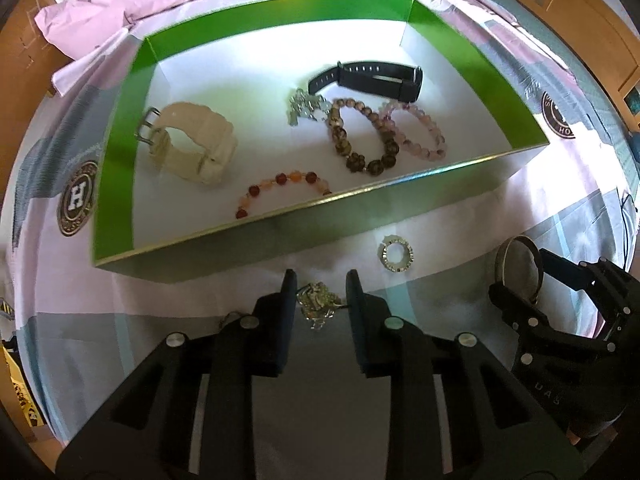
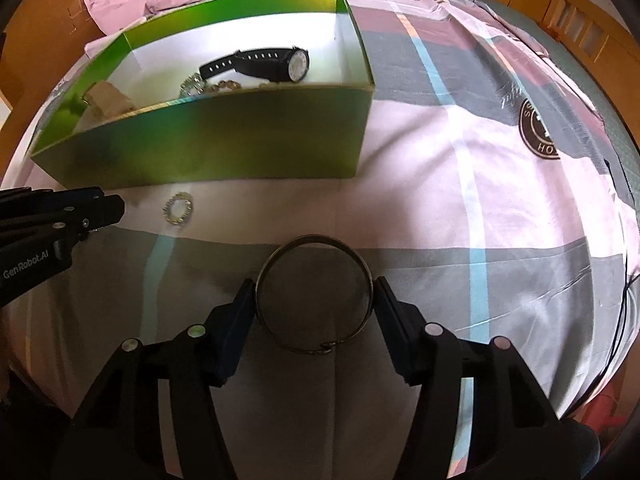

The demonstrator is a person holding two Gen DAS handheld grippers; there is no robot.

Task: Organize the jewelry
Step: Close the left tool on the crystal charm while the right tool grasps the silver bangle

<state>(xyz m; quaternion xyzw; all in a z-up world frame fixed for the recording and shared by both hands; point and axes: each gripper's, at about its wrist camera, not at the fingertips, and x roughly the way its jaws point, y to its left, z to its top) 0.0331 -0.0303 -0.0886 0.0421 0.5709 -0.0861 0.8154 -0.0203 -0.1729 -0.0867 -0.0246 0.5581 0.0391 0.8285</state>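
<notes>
Covering the bed is a pink, grey and blue plaid sheet (image 2: pixel 460 152), wooden furniture around it. A green box (image 1: pixel 120 152) holds watches and bead bracelets; from the right wrist view its front wall hides most of them. The right gripper (image 2: pixel 315 296) clamps a metal bangle (image 2: pixel 276 268). The left gripper (image 1: pixel 320 292) stands open around a silvery chain (image 1: pixel 316 304), partly hidden. A beaded ring (image 1: pixel 396 258) lies nearby.

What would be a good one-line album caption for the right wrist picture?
Right gripper holds a thin metal bangle between its fingers, facing the green box.
</notes>
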